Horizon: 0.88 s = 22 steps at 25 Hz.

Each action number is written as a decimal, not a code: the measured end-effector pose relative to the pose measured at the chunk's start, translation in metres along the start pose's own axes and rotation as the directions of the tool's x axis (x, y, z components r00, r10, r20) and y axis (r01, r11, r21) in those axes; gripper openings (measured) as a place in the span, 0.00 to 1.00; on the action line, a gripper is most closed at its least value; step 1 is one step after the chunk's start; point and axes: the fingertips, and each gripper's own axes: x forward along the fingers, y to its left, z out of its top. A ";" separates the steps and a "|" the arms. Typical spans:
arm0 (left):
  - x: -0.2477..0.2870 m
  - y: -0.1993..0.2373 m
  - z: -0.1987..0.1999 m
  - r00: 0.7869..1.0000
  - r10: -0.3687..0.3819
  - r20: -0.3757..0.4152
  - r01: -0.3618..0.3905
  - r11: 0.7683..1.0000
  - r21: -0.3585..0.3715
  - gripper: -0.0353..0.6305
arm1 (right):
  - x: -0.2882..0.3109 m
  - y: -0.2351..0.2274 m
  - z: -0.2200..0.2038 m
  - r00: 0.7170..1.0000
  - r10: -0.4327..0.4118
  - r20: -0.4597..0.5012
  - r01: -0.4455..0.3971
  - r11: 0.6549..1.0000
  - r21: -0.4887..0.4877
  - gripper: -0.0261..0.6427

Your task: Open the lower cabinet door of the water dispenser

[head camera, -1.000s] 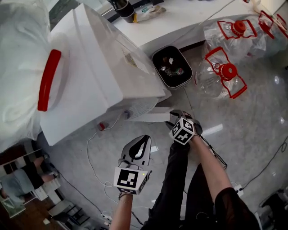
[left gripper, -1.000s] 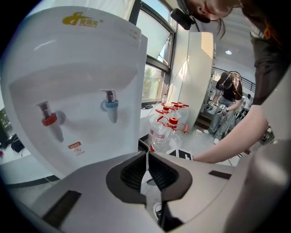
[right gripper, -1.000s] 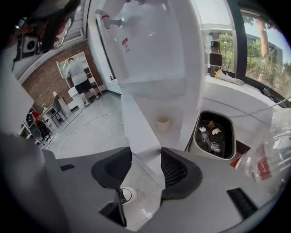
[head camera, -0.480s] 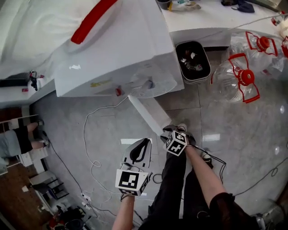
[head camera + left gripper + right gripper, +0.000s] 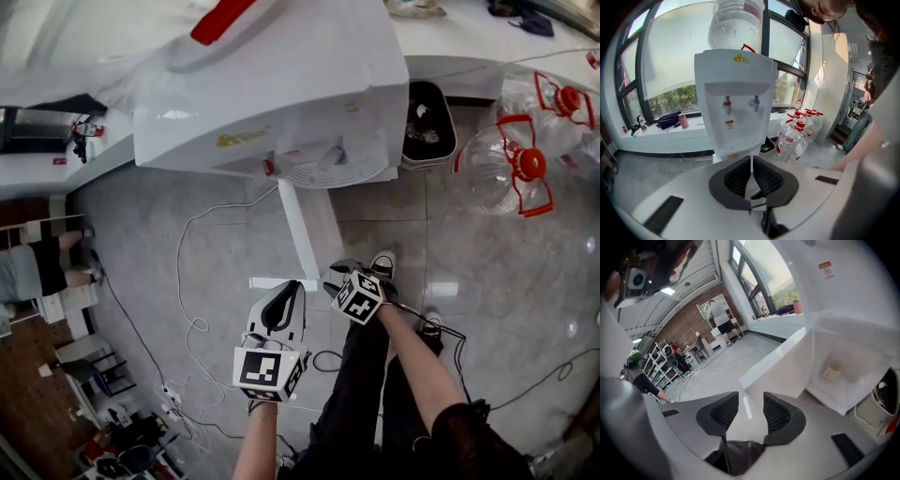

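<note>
Lower cabinet door (image 5: 297, 234) stands wide open, edge-on toward me.
My right gripper (image 5: 750, 401) is open and empty, jaws just narrowed; left gripper (image 5: 751, 165) is pinched closed on nothing. Door just ahead, mug (image 5: 831, 371) inside; opening looks done, so I'd back clear.

- The water dispenser (image 5: 281, 103) runs off the top edge of the head view. Its bottle (image 5: 225, 19) shows only a red handle and part of its wall.
- From above, the dispenser's body hides the cabinet, and the open lower door (image 5: 302, 234) shows edge-on only.
- In the left gripper view, the left gripper (image 5: 751, 158) covers the dispenser's foot. The print on the label (image 5: 729, 124) is too small to read.
- In the right gripper view, the bin (image 5: 881, 404) is cut off at the right. A cup (image 5: 831, 371) in the cabinet looks soft, with no clear detail.
</note>
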 end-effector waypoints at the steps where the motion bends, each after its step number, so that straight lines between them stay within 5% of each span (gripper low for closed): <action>1: 0.000 -0.002 0.003 1.000 -0.004 0.005 0.004 1.000 -0.001 0.09 | -0.012 -0.003 0.001 1.000 -0.015 0.018 0.015 1.000 0.013 0.30; 8: -0.009 -0.050 0.037 0.995 -0.098 0.019 0.096 0.992 0.077 0.09 | -0.137 -0.013 0.005 0.979 -0.169 0.116 0.161 0.984 0.074 0.28; 13: -0.027 -0.094 0.070 0.985 -0.172 0.005 0.169 0.970 0.178 0.09 | -0.243 0.004 0.046 0.945 -0.239 0.221 0.218 0.969 0.117 0.26; 22: -0.115 -0.127 0.160 0.987 -0.148 0.062 0.133 0.970 0.202 0.09 | -0.415 0.067 0.118 0.904 -0.289 0.315 0.239 0.953 0.187 0.24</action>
